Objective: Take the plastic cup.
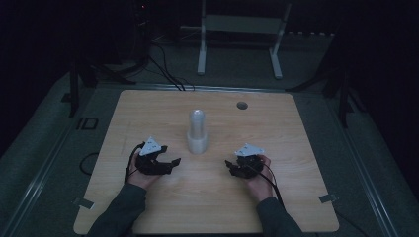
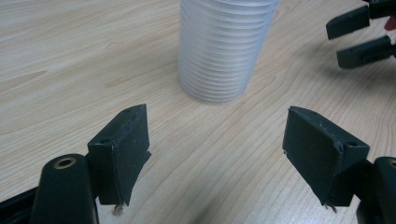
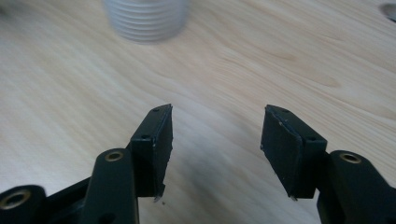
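A white ribbed cylinder (image 1: 197,132) with a rounded top stands upright in the middle of the wooden table (image 1: 148,207). My left gripper (image 1: 170,154) rests on the table to its left, jaws open and pointing toward it. In the left gripper view the open gripper (image 2: 217,140) has bare wood between its pads, and the cylinder's ribbed base (image 2: 224,46) stands a short way ahead. My right gripper (image 1: 231,165) lies to the cylinder's right, pointing left. In its own view the right gripper (image 3: 217,135) is open over bare wood, the cylinder (image 3: 147,18) off to the upper left.
A small round hole (image 1: 241,105) sits in the tabletop at the back right. Beyond the table's far edge stands a white metal frame (image 1: 242,29), with dark cables (image 1: 165,74) on the floor. The right gripper's jaw tips (image 2: 357,37) appear in the left gripper view.
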A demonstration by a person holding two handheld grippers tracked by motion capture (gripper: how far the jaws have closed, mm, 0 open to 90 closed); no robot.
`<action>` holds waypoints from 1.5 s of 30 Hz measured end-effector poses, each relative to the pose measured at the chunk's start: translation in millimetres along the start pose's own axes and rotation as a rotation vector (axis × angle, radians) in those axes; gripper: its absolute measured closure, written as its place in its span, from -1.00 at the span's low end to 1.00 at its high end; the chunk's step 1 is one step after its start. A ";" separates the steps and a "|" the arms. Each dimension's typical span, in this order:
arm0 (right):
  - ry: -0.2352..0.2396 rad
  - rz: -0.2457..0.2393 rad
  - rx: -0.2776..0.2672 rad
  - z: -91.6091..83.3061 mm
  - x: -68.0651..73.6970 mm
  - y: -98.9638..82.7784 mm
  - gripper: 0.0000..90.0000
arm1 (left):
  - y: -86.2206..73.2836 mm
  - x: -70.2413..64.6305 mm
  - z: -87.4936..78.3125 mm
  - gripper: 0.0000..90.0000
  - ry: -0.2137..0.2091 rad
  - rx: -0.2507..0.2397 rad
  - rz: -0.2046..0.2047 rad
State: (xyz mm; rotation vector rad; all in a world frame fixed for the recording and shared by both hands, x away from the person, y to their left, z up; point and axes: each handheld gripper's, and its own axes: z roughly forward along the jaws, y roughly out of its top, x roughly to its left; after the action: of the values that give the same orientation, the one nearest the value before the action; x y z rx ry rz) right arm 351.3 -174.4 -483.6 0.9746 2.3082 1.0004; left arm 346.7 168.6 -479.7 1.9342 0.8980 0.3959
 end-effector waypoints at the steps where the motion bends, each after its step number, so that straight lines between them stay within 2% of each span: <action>1: 0.005 -0.016 0.001 1.1 3.5 0.9 -0.02 | 0.5 -0.7 -0.1 -0.49 -0.002 -0.002 0.000; 2: 0.002 -0.035 0.002 1.8 7.4 2.1 -0.02 | 0.8 -0.9 -0.3 -0.48 -0.003 -0.004 0.005; 5: 0.008 -0.046 -0.003 2.0 10.7 4.2 -0.02 | 1.6 -1.5 -1.6 -0.48 -0.007 -0.007 0.006; 6: 0.028 -0.053 -0.004 2.1 12.7 7.1 -0.02 | 1.8 -1.5 -2.2 -0.46 -0.008 -0.010 0.004; 11: 0.047 -0.041 -0.011 1.7 13.0 10.3 0.03 | 4.1 0.3 -5.0 -0.44 -0.018 -0.026 -0.004; 13: 0.068 -0.018 -0.014 1.5 11.6 12.1 0.04 | 5.4 1.3 -5.9 -0.43 -0.021 -0.032 -0.009; 21: 0.077 -0.003 -0.037 3.8 11.1 24.4 -0.04 | 17.5 4.7 -13.8 -0.44 -0.017 -0.068 -0.014; 30: 0.092 0.003 -0.064 13.3 12.3 40.7 -0.08 | 37.8 8.2 -19.5 -0.44 -0.004 -0.088 0.008; 35: 0.094 0.007 -0.068 17.5 12.3 44.5 -0.10 | 52.6 6.1 -19.1 -0.44 -0.001 -0.089 0.037; 40: 0.120 0.021 -0.083 22.4 11.7 53.9 -0.08 | 68.5 2.6 -15.6 -0.46 -0.004 -0.091 0.067; 45: 0.130 0.008 -0.096 25.4 14.0 60.2 -0.06 | 82.4 -1.0 -13.6 -0.46 -0.010 -0.096 0.093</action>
State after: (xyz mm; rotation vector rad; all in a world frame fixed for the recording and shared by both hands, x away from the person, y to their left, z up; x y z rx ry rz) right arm 383.9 -123.1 -455.8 0.9052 2.3377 1.1980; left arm 373.0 151.9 -402.1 1.8923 0.7703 0.4755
